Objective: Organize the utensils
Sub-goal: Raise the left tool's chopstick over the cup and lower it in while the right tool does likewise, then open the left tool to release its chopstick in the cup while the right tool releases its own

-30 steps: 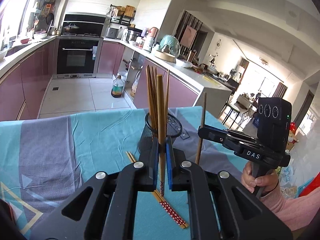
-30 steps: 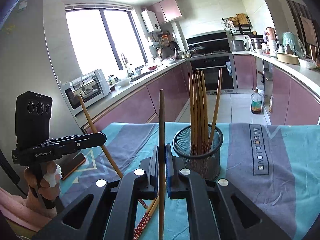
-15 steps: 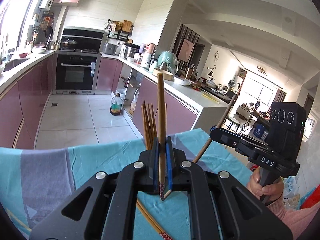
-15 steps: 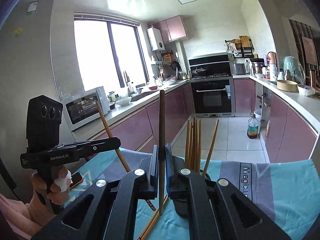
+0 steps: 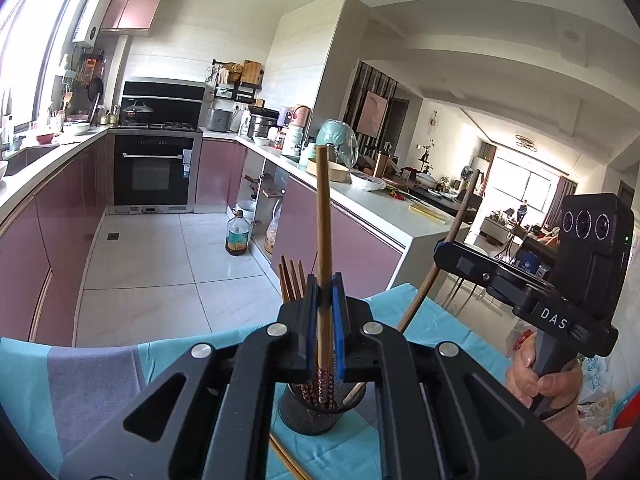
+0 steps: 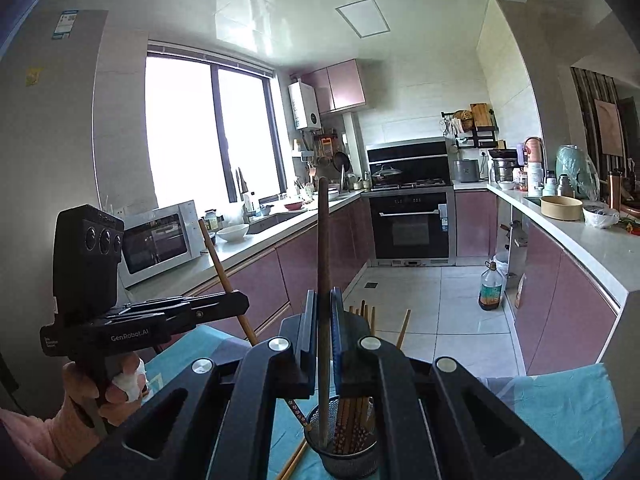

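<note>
My left gripper (image 5: 325,312) is shut on a light wooden chopstick (image 5: 322,216), held upright with its patterned tip inside the black mesh holder (image 5: 316,414). My right gripper (image 6: 323,320) is shut on a dark brown chopstick (image 6: 323,248), upright, its lower end inside the same holder (image 6: 348,456). Several chopsticks stand in the holder (image 6: 356,428). Each gripper shows in the other's view: the right one (image 5: 440,250) at the right, the left one (image 6: 242,304) at the left.
The holder stands on a teal and grey tablecloth (image 5: 92,376). Loose chopsticks (image 5: 286,460) lie on the cloth beside the holder, also seen in the right wrist view (image 6: 294,458). Kitchen counters, an oven (image 5: 154,172) and a floor bottle (image 5: 235,236) lie beyond the table.
Both grippers rose and came together over the holder. The two held chopsticks now reach down into it, where before they hung beside it above the cloth.
</note>
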